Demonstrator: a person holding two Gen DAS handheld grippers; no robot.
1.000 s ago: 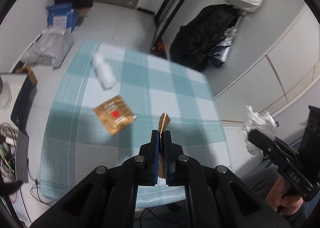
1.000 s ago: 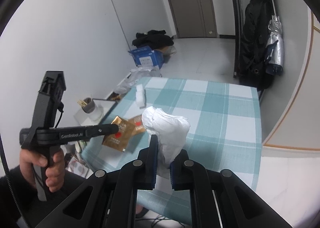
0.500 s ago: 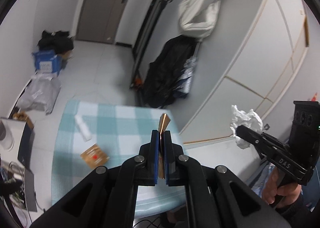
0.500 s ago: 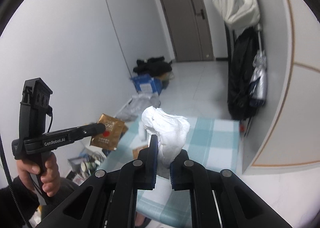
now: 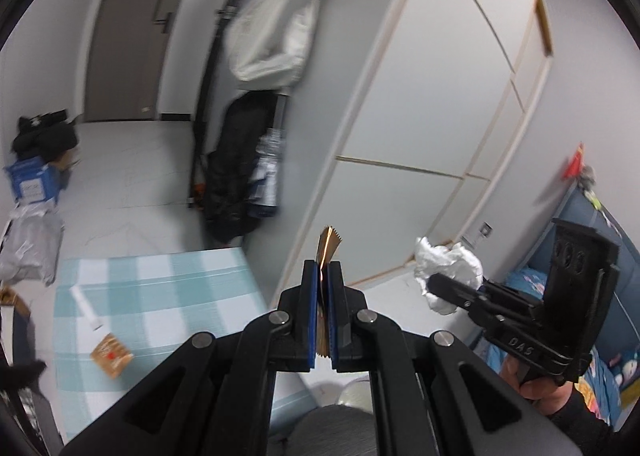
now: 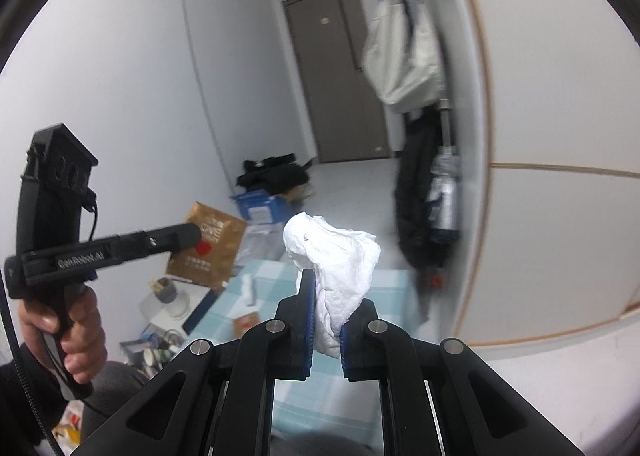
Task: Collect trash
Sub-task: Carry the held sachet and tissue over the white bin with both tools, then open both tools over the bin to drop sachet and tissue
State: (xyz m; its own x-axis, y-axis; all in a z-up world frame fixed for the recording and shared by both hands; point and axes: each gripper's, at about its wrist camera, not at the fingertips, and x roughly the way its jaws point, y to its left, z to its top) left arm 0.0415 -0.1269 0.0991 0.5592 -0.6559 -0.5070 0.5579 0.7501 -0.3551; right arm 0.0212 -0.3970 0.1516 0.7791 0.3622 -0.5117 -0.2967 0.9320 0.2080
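Note:
My left gripper (image 5: 323,272) is shut on a thin gold foil wrapper (image 5: 328,246), seen edge-on; the right wrist view shows its flat face with a red mark (image 6: 208,244). My right gripper (image 6: 325,288) is shut on a crumpled white tissue (image 6: 340,256), which also shows in the left wrist view (image 5: 446,266). Both are held in the air, away from the teal checked table (image 5: 160,288). On the table lie a second gold wrapper (image 5: 111,354) and a small white tube (image 5: 86,306).
A white cupboard wall (image 5: 420,115) is right ahead. Black bags and a white sack (image 5: 272,43) hang by the wall. A blue box (image 5: 32,179) and grey bags sit on the floor. Cups and clutter (image 6: 168,320) stand left of the table.
Both grippers have risen and tilted up away from the table, still holding the wrapper and the tissue. The table now sits low and small in both views.

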